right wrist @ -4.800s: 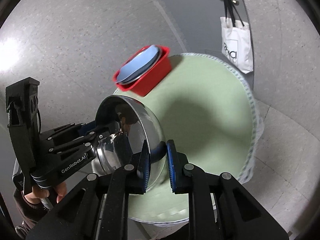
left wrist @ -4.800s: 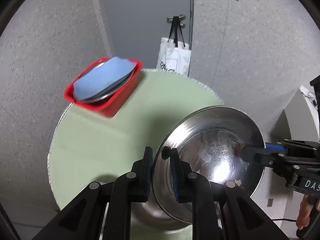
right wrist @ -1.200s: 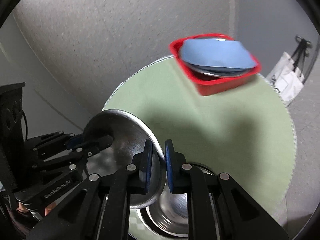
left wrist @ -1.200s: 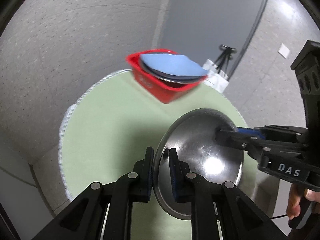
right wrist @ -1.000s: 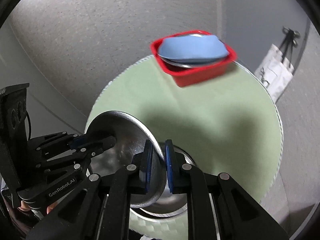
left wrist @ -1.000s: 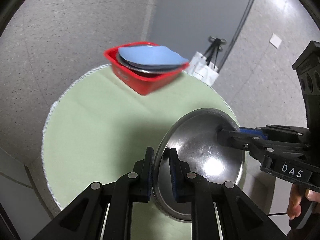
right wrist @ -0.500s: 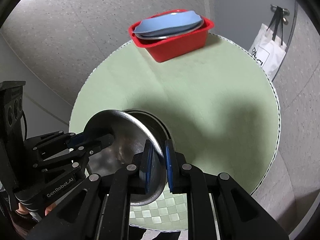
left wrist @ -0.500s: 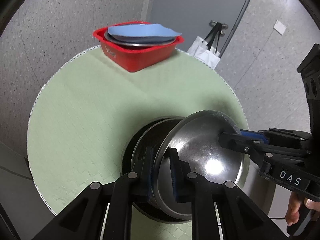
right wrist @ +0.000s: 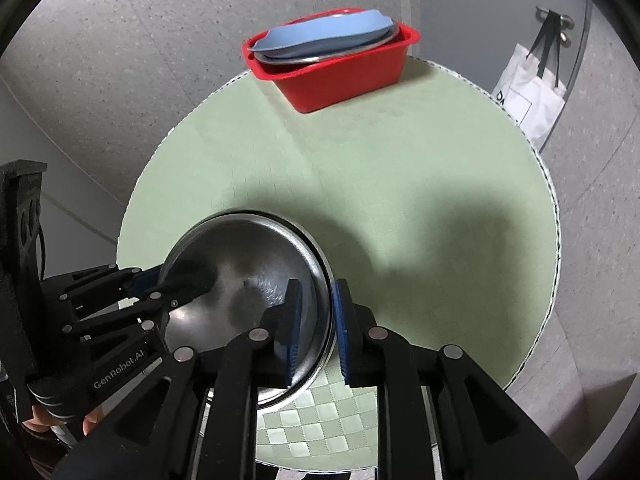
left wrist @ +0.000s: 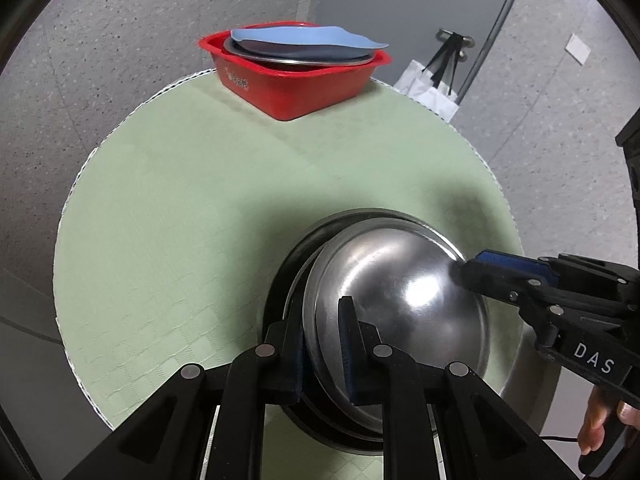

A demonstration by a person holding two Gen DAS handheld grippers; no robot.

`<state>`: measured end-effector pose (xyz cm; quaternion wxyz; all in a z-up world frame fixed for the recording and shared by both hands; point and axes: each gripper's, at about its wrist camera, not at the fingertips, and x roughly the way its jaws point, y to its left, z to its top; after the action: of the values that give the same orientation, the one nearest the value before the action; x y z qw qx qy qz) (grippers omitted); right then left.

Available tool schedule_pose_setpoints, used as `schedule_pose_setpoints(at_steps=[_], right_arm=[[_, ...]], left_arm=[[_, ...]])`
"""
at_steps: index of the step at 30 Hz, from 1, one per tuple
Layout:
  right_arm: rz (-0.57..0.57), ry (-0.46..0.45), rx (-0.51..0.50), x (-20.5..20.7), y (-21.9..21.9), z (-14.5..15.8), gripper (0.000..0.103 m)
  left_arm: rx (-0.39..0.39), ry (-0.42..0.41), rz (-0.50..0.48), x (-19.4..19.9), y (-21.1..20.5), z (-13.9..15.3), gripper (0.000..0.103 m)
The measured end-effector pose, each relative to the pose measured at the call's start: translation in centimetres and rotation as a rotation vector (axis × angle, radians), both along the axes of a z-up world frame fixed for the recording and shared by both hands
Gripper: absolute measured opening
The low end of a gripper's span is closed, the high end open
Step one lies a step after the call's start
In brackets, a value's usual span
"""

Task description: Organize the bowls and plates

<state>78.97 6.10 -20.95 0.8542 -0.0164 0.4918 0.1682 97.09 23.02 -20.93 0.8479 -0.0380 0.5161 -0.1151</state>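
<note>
A steel bowl lies nested in another steel bowl on the round green table. My left gripper straddles its near rim, jaws slightly parted around the rim. My right gripper straddles the opposite rim the same way; it also shows in the left wrist view. At the table's far edge a red tub holds a steel dish with a blue plate on top.
A white tote bag hangs from a door handle behind the table. The table's edge drops off to grey floor all around.
Both grippers have lowered the steel bowl from tilted in the air down into the bowl on the table. The jaws on both sides have loosened on the rim.
</note>
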Motion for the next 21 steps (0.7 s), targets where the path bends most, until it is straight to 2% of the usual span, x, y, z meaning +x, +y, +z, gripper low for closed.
schedule_pose_setpoints(at_steps=[4,5,7,10,11,16,19,21], right_arm=[[-0.004,0.005,0.025,-0.3,-0.3,-0.1,0.020],[-0.008,0.003,0.029,-0.6,-0.4,0.0,0.025],[-0.018,-0.002,0.037,-0.9,-0.6,0.1,0.033],[-0.033,-0.018,0.059,-1.7,-0.9,0.6,0.034],[-0.034,-0.026,0.063,-1.9,-1.0,0.8,0.035],[-0.049,-0.067,0.081,-3.3,-1.6,2.1,0.040],[-0.049,-0.105,0.080,-4.5,-1.8,3.2,0.044],[-0.045,-0.133,0.081,-5.4,-1.9,3.7,0.047]], left_arm=[[0.001,-0.015,-0.008,-0.3,-0.3,0.3,0.021],[0.002,-0.018,-0.010,-0.5,-0.1,0.4,0.025],[-0.002,-0.028,-0.021,-1.0,-0.3,0.7,0.036],[0.020,-0.070,-0.020,-2.2,-0.8,1.7,0.054],[0.037,-0.103,-0.020,-2.8,-1.0,2.3,0.065],[0.046,-0.152,0.003,-4.7,-1.0,3.7,0.067],[0.062,-0.182,0.042,-6.3,-0.7,4.4,0.074],[0.067,-0.214,0.077,-7.6,-0.7,5.0,0.082]])
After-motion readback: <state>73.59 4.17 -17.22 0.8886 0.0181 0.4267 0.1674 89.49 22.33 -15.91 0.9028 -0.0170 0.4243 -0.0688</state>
